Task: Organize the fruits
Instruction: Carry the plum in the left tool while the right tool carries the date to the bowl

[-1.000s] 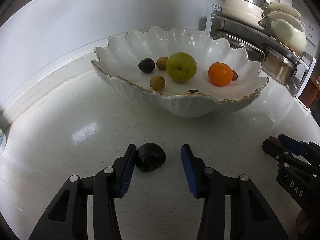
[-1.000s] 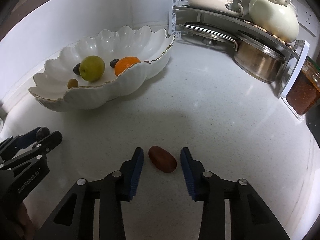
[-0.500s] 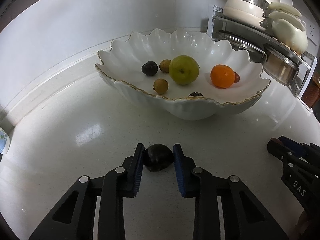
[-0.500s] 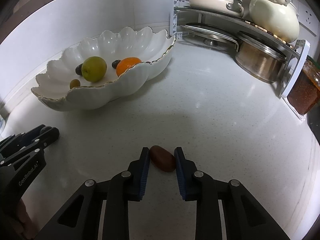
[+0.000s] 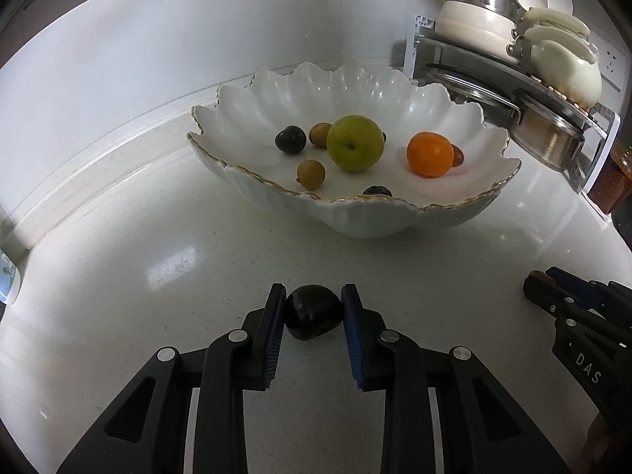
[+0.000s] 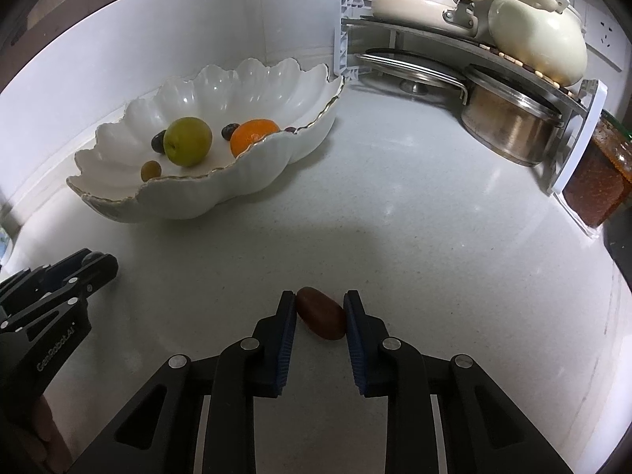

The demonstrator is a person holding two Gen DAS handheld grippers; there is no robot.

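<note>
While gripped, both fruits (image 5: 313,312) countertop-bound.

— What sits between the blue pads of the right gripper (image 6: 320,312)?
— A brown oval fruit (image 6: 320,313), clamped on both sides, resting on the speckled white counter (image 6: 414,217).

— And at the left edge?
— The left gripper (image 6: 94,266), closed on a small dark fruit (image 6: 93,256).

— Behind them?
— A scalloped white bowl (image 6: 221,193) with a gilt rim holds a green apple (image 6: 187,141), an orange (image 6: 252,136) and several small fruits. At the right, a corner rack (image 6: 454,45) carries pots and lids.
</note>
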